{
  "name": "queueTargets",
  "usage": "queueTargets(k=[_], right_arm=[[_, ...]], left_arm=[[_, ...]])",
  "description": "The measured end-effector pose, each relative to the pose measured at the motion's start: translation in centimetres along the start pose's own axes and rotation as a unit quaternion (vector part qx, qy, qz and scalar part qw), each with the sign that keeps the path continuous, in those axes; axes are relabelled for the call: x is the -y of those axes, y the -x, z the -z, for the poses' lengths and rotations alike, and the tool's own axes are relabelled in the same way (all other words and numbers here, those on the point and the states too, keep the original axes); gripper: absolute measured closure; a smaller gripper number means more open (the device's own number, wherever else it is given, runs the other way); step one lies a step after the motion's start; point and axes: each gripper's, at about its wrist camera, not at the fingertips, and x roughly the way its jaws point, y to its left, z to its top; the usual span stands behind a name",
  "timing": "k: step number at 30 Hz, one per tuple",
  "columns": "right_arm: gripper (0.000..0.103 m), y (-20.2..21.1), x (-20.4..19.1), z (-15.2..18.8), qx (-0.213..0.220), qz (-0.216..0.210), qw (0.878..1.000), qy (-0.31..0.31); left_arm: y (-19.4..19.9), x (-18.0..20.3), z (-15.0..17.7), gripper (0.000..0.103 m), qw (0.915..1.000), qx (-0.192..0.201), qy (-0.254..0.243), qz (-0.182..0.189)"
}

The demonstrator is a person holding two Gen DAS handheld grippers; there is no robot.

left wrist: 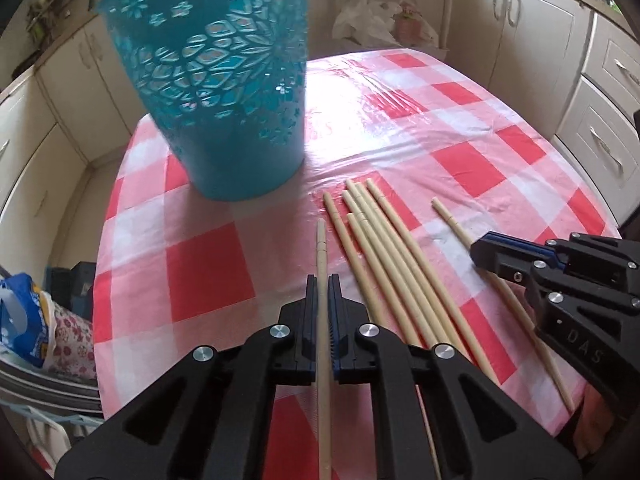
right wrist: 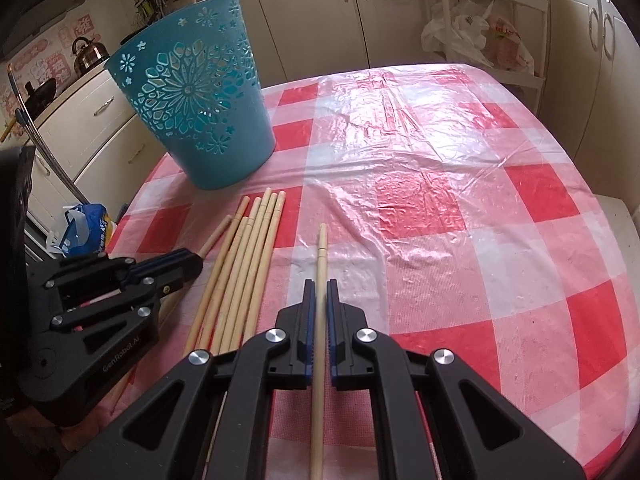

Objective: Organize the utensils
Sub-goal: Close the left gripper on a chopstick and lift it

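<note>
so, starting at the left: the teal basket stands upright on the checked tablecloth, toward the far left part of the table, its perforated wall facing both cameras and its mouth open at the top. whether anything is already inside cannot be told from here.

just to the right of it, nearer the edge, comes the left gripper, its jaws pinched shut on one chopstick, which runs straight out between the pads and points roughly toward the basket's base. beside it on the right lie the loose chopsticks, a bundle of about six lying side by side on the cloth, tips toward the basket.

further right again is the right gripper, likewise clamped on a single chopstick; in the left wrist view that stick seems to rest along the cloth.

by my judgement this is the pick-up step, with one stick secured in each gripper and neither yet carried over. the next move calls for lifting each stick clear of the cloth, swinging it left over the basket's rim, tipping it nearly upright and letting go only once its lower end is well inside, so it does not catch on the rim.
</note>
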Motion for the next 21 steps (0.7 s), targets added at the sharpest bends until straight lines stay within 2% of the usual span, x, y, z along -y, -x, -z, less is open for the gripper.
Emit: queueTargets(k=[2, 4, 5, 6, 8, 9, 16, 21], right_arm=[[0.097, 0.0, -0.3, 0.0, 0.001, 0.008, 1.000, 0.010], [0.097, 0.0, -0.9, 0.2, 0.004, 0.023, 0.999, 0.029], [0.097, 0.0, -1.2, 0.3, 0.006, 0.030, 0.999, 0.039], [0.097, 0.0, -1.3, 0.3, 0.008, 0.035, 0.998, 0.046], [0.097, 0.0, -1.3, 0.4, 0.009, 0.033, 0.998, 0.045], [0.097, 0.1, -1.1, 0.3, 0.010, 0.030, 0.999, 0.041], [0.097, 1.0, 1.0, 0.0, 0.027, -0.005, 0.999, -0.018], [0.097, 1.4, 1.3, -0.2, 0.039, -0.020, 0.998, -0.035]], left_arm=[[-0.1, -0.1, -0.1, 0.090, 1.0000, -0.003, 0.007, -0.006], [-0.1, -0.6, -0.1, 0.072, 0.9996, -0.003, 0.019, -0.023], [-0.2, -1.0, 0.0, 0.072, 0.9994, -0.003, 0.030, -0.018], [-0.2, -1.4, 0.0, 0.072, 0.9993, -0.002, 0.037, -0.011], [0.0, -1.4, 0.1, 0.087, 0.9995, 0.000, 0.031, -0.006], [0.0, -1.2, 0.1, 0.098, 0.9996, 0.000, 0.028, -0.001], [0.8, -1.3, 0.6, 0.098, 0.9985, 0.011, 0.053, 0.011], [2.6, -2.5, 0.9, 0.098, 0.9965, 0.030, 0.076, 0.020]])
